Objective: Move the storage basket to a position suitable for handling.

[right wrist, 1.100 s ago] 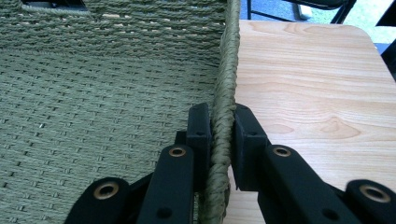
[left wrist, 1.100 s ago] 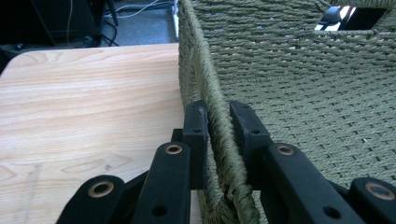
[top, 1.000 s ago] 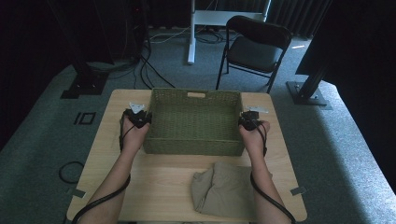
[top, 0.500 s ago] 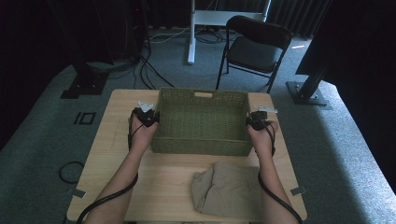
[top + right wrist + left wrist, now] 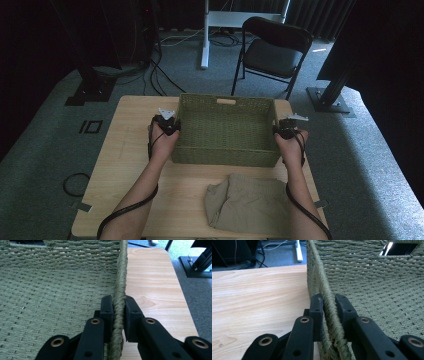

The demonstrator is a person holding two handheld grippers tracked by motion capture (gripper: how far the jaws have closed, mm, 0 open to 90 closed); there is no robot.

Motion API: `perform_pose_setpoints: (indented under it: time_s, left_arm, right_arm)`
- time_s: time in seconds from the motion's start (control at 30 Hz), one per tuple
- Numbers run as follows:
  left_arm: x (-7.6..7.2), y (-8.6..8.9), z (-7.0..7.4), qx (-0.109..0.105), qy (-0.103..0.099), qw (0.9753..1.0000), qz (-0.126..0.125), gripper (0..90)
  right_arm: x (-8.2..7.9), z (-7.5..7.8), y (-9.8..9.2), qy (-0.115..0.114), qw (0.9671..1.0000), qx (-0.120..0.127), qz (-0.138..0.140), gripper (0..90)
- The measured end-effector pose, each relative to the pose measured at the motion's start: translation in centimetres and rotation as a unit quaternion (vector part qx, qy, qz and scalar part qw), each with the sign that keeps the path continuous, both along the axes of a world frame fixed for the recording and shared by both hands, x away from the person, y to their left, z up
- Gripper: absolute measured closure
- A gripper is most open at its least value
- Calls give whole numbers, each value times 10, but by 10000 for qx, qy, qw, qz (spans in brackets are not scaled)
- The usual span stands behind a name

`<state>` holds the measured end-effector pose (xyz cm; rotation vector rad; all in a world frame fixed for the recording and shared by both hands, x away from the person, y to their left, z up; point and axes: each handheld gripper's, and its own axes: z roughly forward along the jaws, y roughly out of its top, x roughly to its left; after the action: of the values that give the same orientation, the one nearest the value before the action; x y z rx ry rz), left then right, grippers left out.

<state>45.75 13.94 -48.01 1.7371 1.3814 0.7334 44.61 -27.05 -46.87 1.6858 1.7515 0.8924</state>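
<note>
Left gripper (image 5: 327, 305): you have it clamped on the basket (image 5: 225, 130) left rim. Right gripper (image 5: 117, 306): clamped on the right rim. Basket: mid-table, empty. Cloth (image 5: 247, 200): just before the basket, not loaded; grip done, packing left

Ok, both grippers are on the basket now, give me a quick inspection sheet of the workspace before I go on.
Surface: light wooden table, bare at its left side.
Job's things: green woven basket upright on the table, inside looks bare.
Clutter: folded khaki cloth on the table in front of the basket.
Grippers: left gripper has one jaw inside and one outside the basket's left rim; right gripper clamps the right rim the same way.
Cables: black cable trails along the left forearm, another along the right.
Surroundings: grey carpet, black folding chair behind the table, floor cables, dark stand bases.
</note>
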Motion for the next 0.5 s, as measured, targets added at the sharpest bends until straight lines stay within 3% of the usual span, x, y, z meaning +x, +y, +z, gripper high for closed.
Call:
perform_pose_setpoints:
  time_s: [0.5]
  left_arm:
    - [-1,-27,0,64,-9,10000,-20,783]
  right_arm:
    - [1,1,-26,71,10000,-23,-8,798]
